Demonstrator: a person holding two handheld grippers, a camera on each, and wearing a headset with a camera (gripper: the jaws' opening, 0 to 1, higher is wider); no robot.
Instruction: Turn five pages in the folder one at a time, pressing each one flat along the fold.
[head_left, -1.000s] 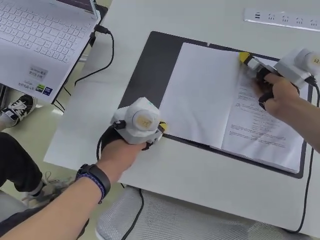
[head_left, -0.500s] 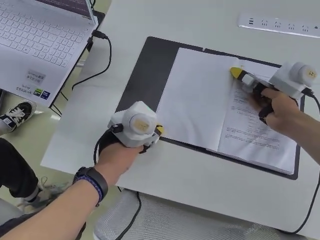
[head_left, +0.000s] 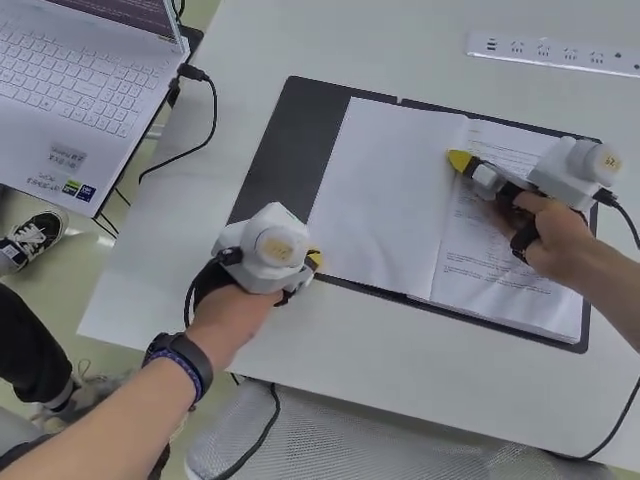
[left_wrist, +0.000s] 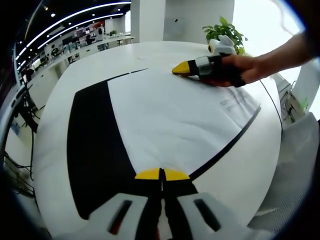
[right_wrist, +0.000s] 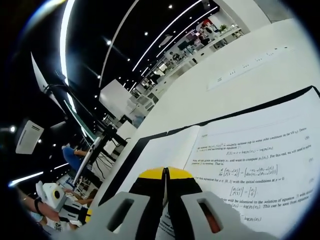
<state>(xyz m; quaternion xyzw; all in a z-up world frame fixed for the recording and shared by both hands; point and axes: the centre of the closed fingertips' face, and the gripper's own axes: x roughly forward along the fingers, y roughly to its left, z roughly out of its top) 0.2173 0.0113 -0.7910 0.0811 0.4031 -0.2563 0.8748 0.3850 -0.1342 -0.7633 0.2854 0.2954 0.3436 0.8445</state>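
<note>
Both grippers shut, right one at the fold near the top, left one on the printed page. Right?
Not quite: the left gripper sits at the near edge of the blank page, not the printed page, as the left gripper view shows. The right gripper is at the fold, both shut.

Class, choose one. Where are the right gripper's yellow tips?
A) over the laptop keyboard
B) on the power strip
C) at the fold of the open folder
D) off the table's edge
C: the right gripper has its tips at the fold of the folder.
</note>
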